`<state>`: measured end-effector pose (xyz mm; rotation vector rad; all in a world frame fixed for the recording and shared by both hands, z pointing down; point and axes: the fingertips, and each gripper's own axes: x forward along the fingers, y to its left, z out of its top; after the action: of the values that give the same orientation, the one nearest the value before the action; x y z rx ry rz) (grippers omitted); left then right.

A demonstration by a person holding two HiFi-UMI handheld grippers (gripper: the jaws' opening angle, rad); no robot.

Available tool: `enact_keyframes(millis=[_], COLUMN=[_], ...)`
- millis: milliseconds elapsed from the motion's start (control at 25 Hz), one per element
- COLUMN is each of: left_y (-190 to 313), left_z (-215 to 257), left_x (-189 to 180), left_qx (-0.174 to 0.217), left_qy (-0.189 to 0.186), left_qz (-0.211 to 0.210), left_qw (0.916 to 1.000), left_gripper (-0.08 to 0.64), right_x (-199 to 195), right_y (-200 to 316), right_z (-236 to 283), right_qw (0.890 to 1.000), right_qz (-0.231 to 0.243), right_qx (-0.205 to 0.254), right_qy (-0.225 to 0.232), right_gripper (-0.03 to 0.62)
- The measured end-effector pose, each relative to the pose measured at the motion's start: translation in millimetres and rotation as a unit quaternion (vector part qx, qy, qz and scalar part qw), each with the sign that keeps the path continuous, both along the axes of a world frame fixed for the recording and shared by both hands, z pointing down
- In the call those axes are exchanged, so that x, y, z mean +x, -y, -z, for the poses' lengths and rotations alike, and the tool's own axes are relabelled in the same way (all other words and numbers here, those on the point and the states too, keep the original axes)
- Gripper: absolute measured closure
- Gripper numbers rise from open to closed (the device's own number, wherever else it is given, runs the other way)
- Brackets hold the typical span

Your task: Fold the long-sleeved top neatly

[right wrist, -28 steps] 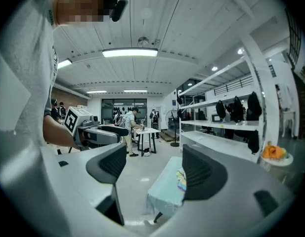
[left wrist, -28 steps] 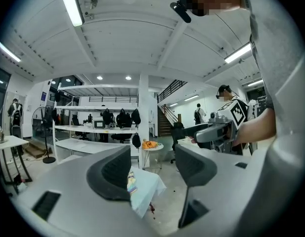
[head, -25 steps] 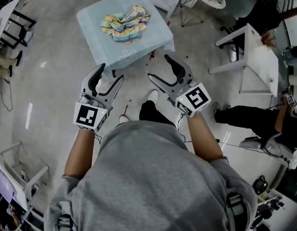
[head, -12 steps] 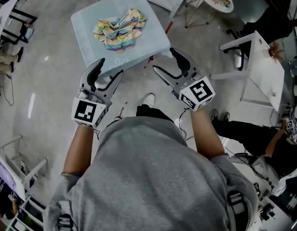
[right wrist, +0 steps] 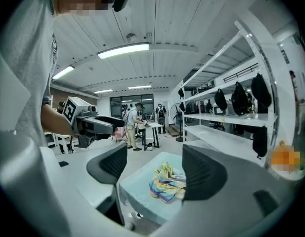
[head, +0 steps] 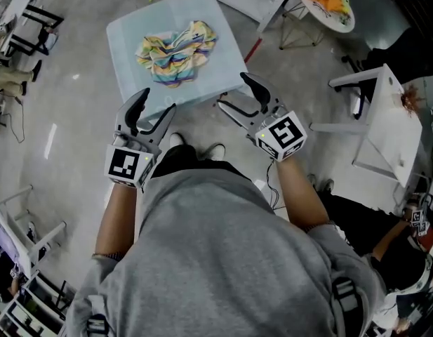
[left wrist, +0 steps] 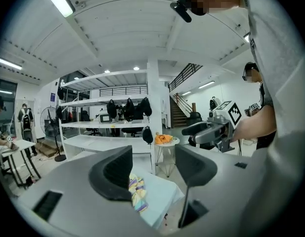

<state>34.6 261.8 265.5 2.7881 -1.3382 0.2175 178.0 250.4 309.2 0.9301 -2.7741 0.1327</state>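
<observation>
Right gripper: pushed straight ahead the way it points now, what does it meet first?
The right gripper would probably meet the near edge of the blue table, then the crumpled top; depth is unclear.

This is a large open lab or workshop hall. Long white shelving racks [left wrist: 93, 141] run along one wall, with black backpacks [left wrist: 129, 106] hung on them. Strip lights [right wrist: 123, 51] line a high white ceiling above a polished grey concrete floor [head: 69, 111]. White tables [head: 388, 111] stand about, people [right wrist: 135, 125] work at one, and a staircase [left wrist: 180, 112] climbs to an upper level.
</observation>
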Motion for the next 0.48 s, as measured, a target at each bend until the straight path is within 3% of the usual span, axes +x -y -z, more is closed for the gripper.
enact_keyframes(millis=[480], left_y=[122.8], left_z=[-34.4], left_x=[-9.7], left_qx=[-0.012], left_qy=[-0.009], left_qz=[-0.026], left_qw=[0.9995], left_gripper=[0.275], right_x=[-31.3], right_y=[113.4], right_z=[-19.8], right_qw=[0.999], right_qz=[0.016], right_qx=[-0.02], right_qy=[-0.034], right_gripper=[0.241])
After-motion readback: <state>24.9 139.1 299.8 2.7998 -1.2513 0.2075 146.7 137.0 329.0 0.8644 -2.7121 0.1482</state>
